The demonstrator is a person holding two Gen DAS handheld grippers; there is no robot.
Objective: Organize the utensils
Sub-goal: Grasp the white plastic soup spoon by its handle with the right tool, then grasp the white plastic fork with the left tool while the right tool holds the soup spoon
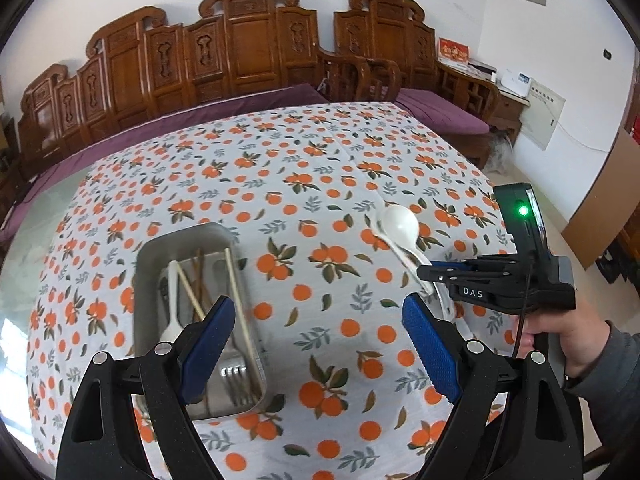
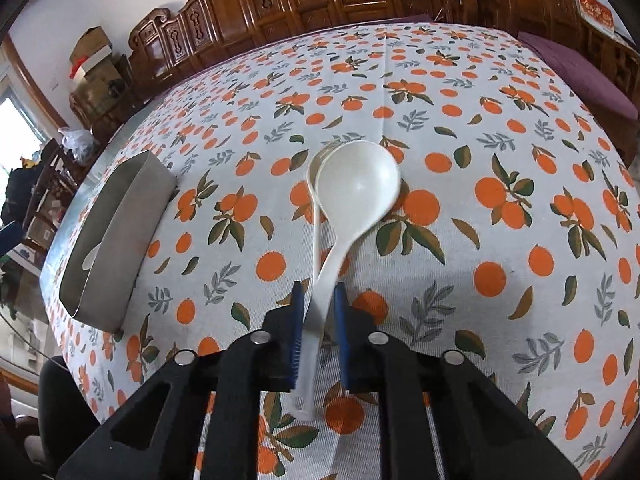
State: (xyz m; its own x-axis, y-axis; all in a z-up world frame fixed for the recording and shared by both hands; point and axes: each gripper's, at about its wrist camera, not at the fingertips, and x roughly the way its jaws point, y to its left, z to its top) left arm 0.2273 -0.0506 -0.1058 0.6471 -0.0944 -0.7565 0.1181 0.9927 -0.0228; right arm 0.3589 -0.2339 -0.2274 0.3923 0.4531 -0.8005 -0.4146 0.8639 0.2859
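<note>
A metal tray (image 1: 152, 256) on the orange-print tablecloth holds chopsticks (image 1: 236, 300), a white spoon (image 1: 172, 312) and a metal fork (image 1: 236, 364). My left gripper (image 1: 316, 340) hangs open and empty just above the tray's right side. My right gripper (image 2: 318, 320), also in the left wrist view (image 1: 428, 276), is closed around the handle of a large white ladle (image 2: 356, 184). A smaller white spoon (image 2: 316, 208) lies under and beside the ladle; its handle also runs between the fingers. The tray shows at the left of the right wrist view (image 2: 120, 216).
The table is covered by the orange-print cloth (image 1: 320, 184). A carved wooden bench with purple cushions (image 1: 240, 60) stands behind the table. Boxes and bags (image 2: 88, 64) sit by the wall at the left.
</note>
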